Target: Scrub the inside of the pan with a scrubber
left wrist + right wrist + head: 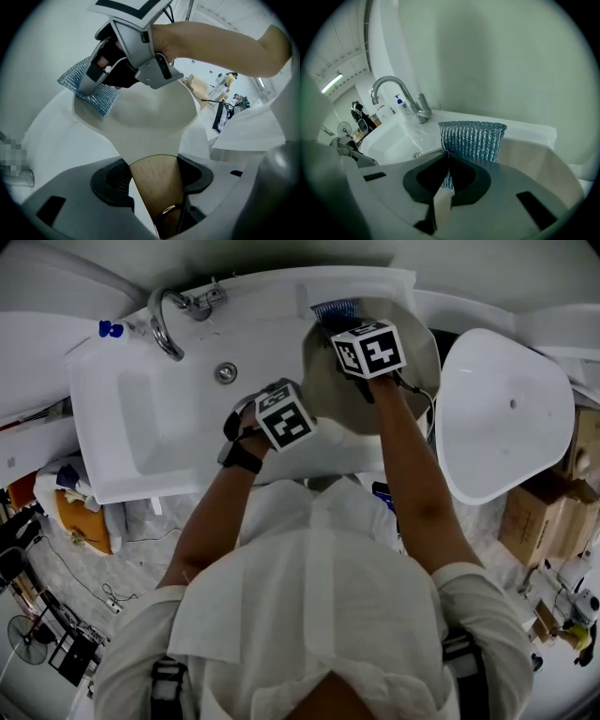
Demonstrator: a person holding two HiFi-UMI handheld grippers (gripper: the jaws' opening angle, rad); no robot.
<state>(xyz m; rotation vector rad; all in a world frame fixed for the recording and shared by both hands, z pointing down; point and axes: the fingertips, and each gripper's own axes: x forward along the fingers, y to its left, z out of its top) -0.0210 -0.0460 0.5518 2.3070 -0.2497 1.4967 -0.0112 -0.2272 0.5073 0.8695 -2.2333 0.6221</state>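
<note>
A cream pan sits tilted over the right end of a white sink. Its wooden handle runs between the jaws of my left gripper, which is shut on it. My right gripper is over the pan's far rim, shut on a blue-silver ribbed scrubber. The scrubber hangs from the right gripper at the pan's far left edge. In the right gripper view the scrubber stands up from the jaws against the pan's inner wall.
A chrome faucet and a drain are in the sink to the left of the pan. A blue-capped bottle stands at the sink's back left. A large white basin lies right of the pan, with cardboard boxes below it.
</note>
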